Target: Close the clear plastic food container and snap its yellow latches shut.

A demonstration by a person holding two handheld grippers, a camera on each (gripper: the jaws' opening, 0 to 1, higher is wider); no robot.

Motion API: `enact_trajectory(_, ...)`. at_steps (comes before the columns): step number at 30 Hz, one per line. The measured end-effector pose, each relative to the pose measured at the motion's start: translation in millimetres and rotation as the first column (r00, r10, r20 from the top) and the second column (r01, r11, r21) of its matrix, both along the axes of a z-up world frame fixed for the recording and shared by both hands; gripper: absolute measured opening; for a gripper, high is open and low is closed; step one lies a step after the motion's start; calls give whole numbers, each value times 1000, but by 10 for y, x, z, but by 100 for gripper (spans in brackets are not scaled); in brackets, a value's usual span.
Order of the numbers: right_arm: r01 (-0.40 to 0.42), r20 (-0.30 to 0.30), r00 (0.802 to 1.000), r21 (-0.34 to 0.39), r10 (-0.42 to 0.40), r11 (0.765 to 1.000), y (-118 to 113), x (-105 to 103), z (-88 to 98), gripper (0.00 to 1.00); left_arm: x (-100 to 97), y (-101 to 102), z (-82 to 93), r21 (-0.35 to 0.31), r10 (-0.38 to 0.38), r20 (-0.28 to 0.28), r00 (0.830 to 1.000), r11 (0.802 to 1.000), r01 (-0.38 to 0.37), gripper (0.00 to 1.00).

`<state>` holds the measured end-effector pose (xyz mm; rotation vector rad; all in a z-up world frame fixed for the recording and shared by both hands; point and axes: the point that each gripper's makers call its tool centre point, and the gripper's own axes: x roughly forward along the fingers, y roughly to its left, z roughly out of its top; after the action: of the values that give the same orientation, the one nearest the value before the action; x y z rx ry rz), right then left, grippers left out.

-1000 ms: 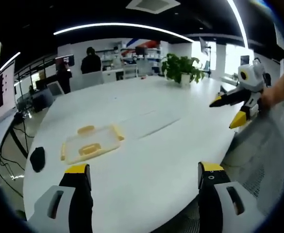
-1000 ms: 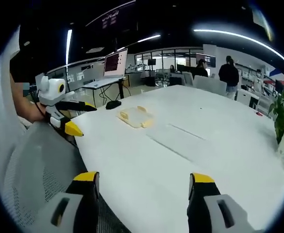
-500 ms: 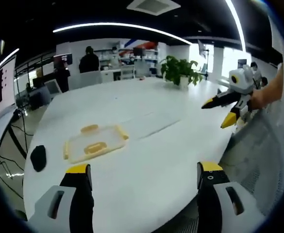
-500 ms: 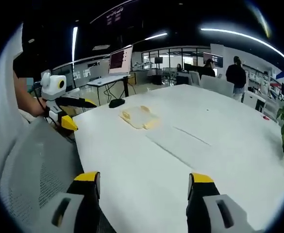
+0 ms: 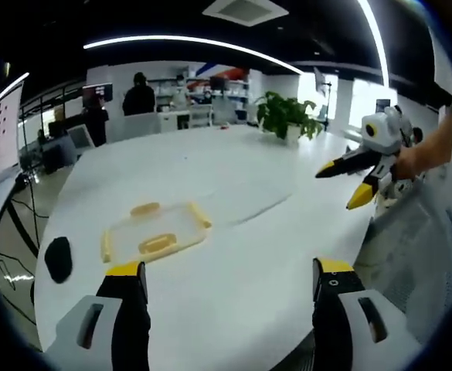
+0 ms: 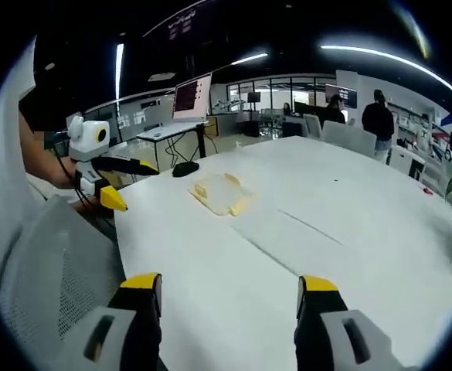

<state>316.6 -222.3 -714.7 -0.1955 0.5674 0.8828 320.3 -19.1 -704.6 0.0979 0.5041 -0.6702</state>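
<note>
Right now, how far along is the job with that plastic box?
Barely begun. The container lies flat on the table with its yellow latches showing, and nothing touches it; whether the lid already sits on it is hard to tell. Both the left gripper and the right gripper are open and empty, well short of it. Reaching it, closing and latching all remain.

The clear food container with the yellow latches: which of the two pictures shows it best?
The left gripper view. There the container lies nearer and larger on the white table, with its yellow latches easy to pick out along its edges. In the right gripper view the container is farther off and smaller, seen from a different side.
</note>
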Motion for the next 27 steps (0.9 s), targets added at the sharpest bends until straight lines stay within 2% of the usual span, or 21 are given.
enact_trajectory(11,3,9,1000,-2,-3,1000,108,155,11,69,117,19,21,13,-45,9,999,999,45,85)
enact_trajectory(27,-41,16,999,-48,42,998,247,327,-25,64,309,300,-27,25,-57,-11,998,998,58,83)
